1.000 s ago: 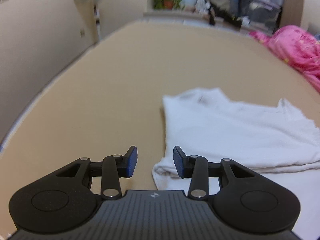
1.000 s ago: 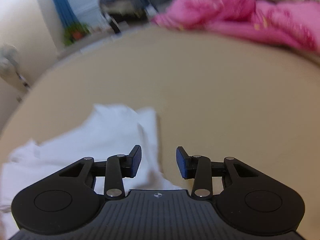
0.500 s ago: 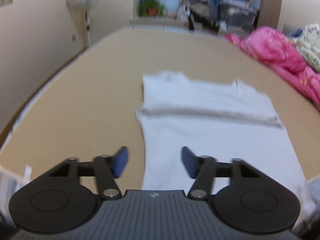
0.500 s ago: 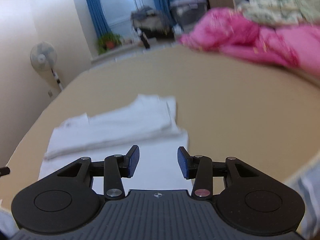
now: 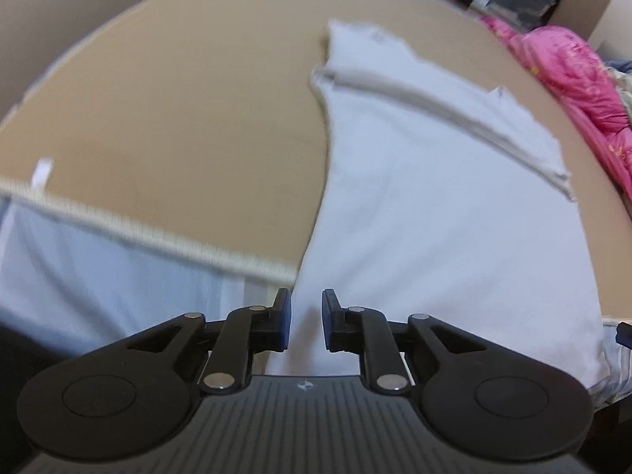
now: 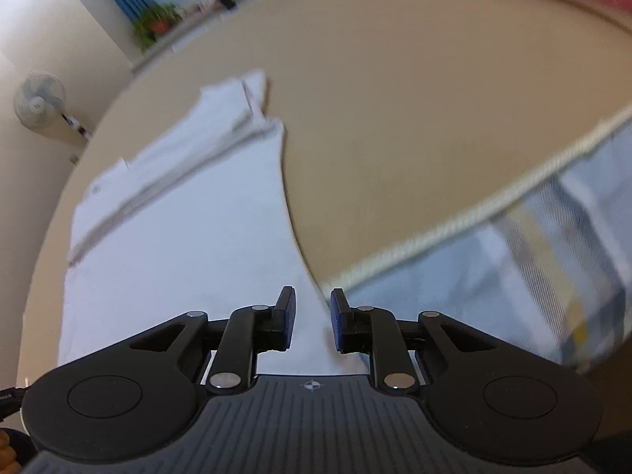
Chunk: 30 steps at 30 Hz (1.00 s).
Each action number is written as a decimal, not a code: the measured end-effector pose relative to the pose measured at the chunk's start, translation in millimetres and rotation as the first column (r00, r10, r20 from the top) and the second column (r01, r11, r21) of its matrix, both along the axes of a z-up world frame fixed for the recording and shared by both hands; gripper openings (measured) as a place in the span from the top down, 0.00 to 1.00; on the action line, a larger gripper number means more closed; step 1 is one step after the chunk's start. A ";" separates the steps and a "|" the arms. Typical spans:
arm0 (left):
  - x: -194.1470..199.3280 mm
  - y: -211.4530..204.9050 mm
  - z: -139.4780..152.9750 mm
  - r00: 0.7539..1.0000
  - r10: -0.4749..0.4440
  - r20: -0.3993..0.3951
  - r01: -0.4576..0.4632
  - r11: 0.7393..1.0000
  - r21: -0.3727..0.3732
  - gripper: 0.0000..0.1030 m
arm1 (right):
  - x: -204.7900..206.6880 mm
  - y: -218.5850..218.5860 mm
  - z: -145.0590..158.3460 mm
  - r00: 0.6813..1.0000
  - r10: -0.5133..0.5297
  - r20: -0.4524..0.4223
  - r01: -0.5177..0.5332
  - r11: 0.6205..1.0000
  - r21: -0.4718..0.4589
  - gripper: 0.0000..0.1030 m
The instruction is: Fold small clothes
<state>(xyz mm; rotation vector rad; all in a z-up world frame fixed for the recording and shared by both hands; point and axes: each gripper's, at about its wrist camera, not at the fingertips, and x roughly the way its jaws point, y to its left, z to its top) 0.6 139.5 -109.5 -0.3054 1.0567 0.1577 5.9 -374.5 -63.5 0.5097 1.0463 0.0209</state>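
Observation:
A white garment (image 5: 434, 205) lies flat on the tan mattress (image 5: 189, 110), its far part folded over in a band; its near hem hangs over the bed's front edge. It also shows in the right wrist view (image 6: 185, 229). My left gripper (image 5: 306, 318) is open, its jaws a narrow gap apart, at the garment's near left corner, with cloth seen between the fingers. My right gripper (image 6: 312, 318) is open the same way at the near right corner. Neither is closed on the cloth.
A pink quilt (image 5: 572, 67) is heaped at the right of the bed. The piped mattress edge (image 5: 158, 233) and pale blue side panel (image 6: 493, 276) run along the front. A standing fan (image 6: 37, 102) and a potted plant (image 6: 156, 25) stand by the far wall.
Both grippers pulled back from the far folded part to the near edge of the bed and dropped low at the garment's near corners. Their jaws narrowed.

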 end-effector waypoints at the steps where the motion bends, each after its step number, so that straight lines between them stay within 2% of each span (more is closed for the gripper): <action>1: 0.4 1.4 -3.7 1.000 0.011 -0.016 -0.011 1.000 -0.008 0.83 | 1.1 2.7 -3.1 1.000 0.007 -0.017 -0.007 1.000 -0.008 0.75; 7: -8.3 10.3 -19.3 0.993 0.095 -0.077 -0.099 0.994 -0.052 0.82 | 6.4 17.7 -27.3 0.987 0.083 -0.138 -0.090 0.995 -0.048 0.73; 11: -5.7 -1.9 -19.5 0.994 0.072 -0.081 -0.072 0.997 0.008 0.82 | 8.3 24.5 -30.4 0.982 0.125 -0.142 -0.140 0.985 -0.097 0.73; 14: -6.3 -2.6 -21.2 0.995 0.064 -0.081 -0.063 0.998 0.010 0.82 | 7.5 24.6 -29.7 0.982 0.128 -0.141 -0.141 0.986 -0.094 0.72; 17: -8.1 -3.1 -20.5 0.995 0.059 -0.082 -0.059 0.998 0.002 0.94 | 7.6 28.0 -30.9 0.976 0.160 -0.149 -0.173 0.982 -0.078 0.72; 18: -9.3 -4.7 -19.1 0.995 0.058 -0.078 -0.057 0.998 0.007 0.94 | 6.2 30.1 -31.2 0.972 0.179 -0.153 -0.192 0.978 -0.076 0.73; 19: -10.4 -7.5 -17.7 0.996 0.056 -0.073 -0.055 0.998 0.018 0.94 | 4.6 31.2 -30.7 0.970 0.191 -0.152 -0.205 0.975 -0.085 0.74; 20: -11.4 -9.4 -16.7 0.996 0.054 -0.070 -0.052 0.998 0.026 0.94 | 4.2 31.3 -28.9 0.971 0.190 -0.147 -0.206 0.973 -0.101 0.79; 22: -13.2 -11.5 -15.0 0.997 0.052 -0.065 -0.050 0.998 0.031 0.93 | 3.3 22.4 -24.4 0.982 0.139 -0.127 -0.154 0.981 -0.115 0.82; 25: -10.5 -10.6 -19.7 0.995 0.050 -0.085 -0.050 0.999 0.008 0.87 | 4.6 11.6 -17.3 0.993 0.090 -0.075 -0.098 0.987 -0.125 0.78; 27: -8.5 -10.1 -22.0 0.994 0.055 -0.093 -0.054 0.998 0.006 0.87 | 7.1 15.9 -24.4 0.986 0.120 -0.113 -0.134 0.983 -0.122 0.60; 30: -7.6 -12.8 -23.3 0.995 0.044 -0.090 -0.043 0.999 0.019 0.87 | 8.6 32.1 -32.0 0.968 0.197 -0.158 -0.224 0.958 -0.180 0.57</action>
